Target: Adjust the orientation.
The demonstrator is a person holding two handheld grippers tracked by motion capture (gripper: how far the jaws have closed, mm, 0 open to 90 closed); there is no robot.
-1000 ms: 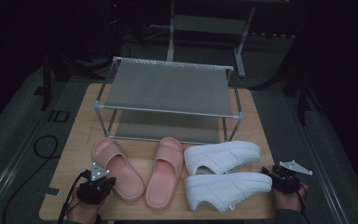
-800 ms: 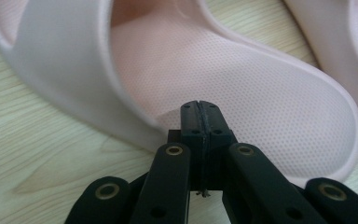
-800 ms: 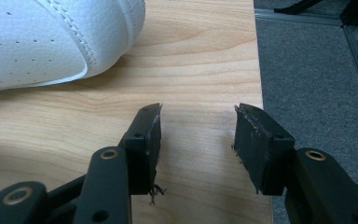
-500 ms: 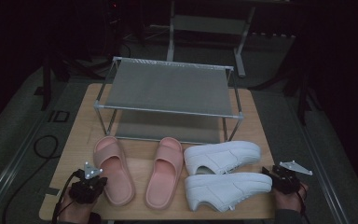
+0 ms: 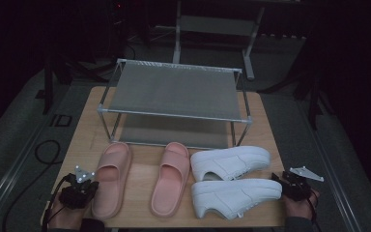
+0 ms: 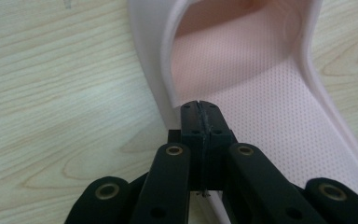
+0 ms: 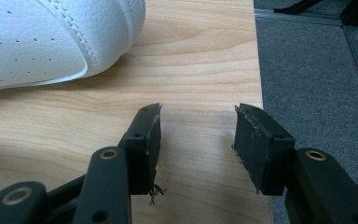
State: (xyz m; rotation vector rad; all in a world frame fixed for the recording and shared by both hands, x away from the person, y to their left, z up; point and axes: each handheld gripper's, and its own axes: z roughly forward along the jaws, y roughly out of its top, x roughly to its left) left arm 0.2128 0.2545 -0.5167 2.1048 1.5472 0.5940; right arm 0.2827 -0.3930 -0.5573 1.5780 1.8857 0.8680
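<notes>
Resting left of the white sneakers (image 5: 235, 195) on the wooden table (image 5: 79, 145), the left pink slipper (image 5: 110, 178) has its outer side wall pinched between the closed left gripper (image 6: 199, 109) jaws, while the right gripper (image 7: 196, 135), jaws apart and empty, sits right of the sneakers.

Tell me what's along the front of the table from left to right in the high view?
Left gripper → left pink slipper → right pink slipper → near white sneaker → right gripper.

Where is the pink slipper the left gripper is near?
In the high view the pink slipper lies at the table's front left, beside its twin, with the left gripper at its heel edge.
</notes>
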